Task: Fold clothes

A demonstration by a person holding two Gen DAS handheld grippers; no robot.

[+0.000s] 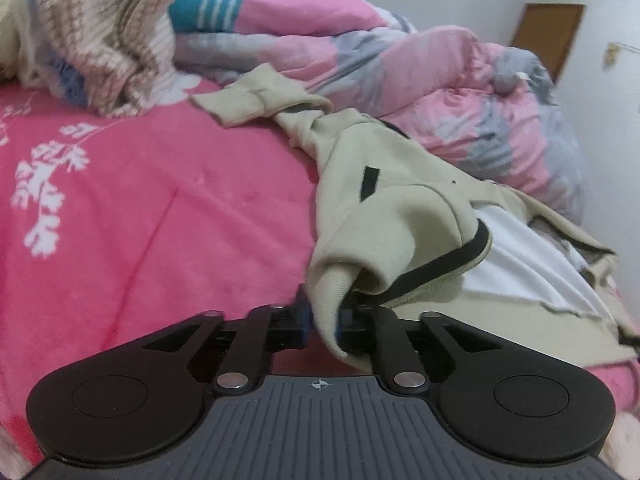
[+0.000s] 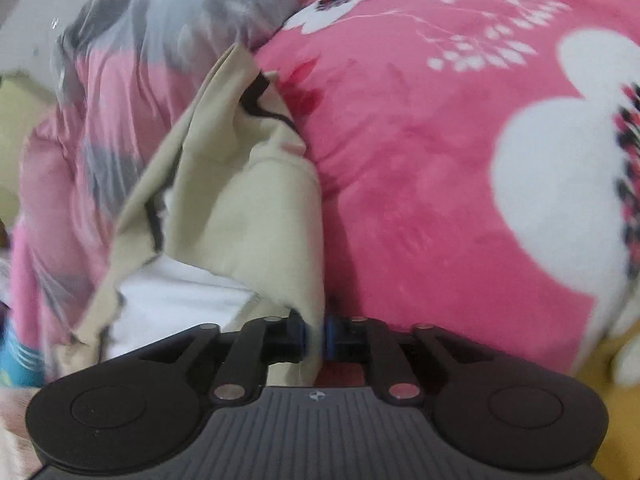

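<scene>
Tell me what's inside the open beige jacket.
A white lining or garment shows inside the beige jacket, framed by its black zipper edge. Whether it is lining or a separate shirt cannot be told, since the folded beige fabric covers the rest.

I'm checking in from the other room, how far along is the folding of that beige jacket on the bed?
Early. Done: nothing looks folded yet; the beige jacket lies crumpled on the pink blanket, its sleeve trailing. In hand: the left tool pinches a ribbed edge, and the right tool pinches another edge of it. Left: spread it flat, fold it, then the striped knit sweater heaped behind.
</scene>
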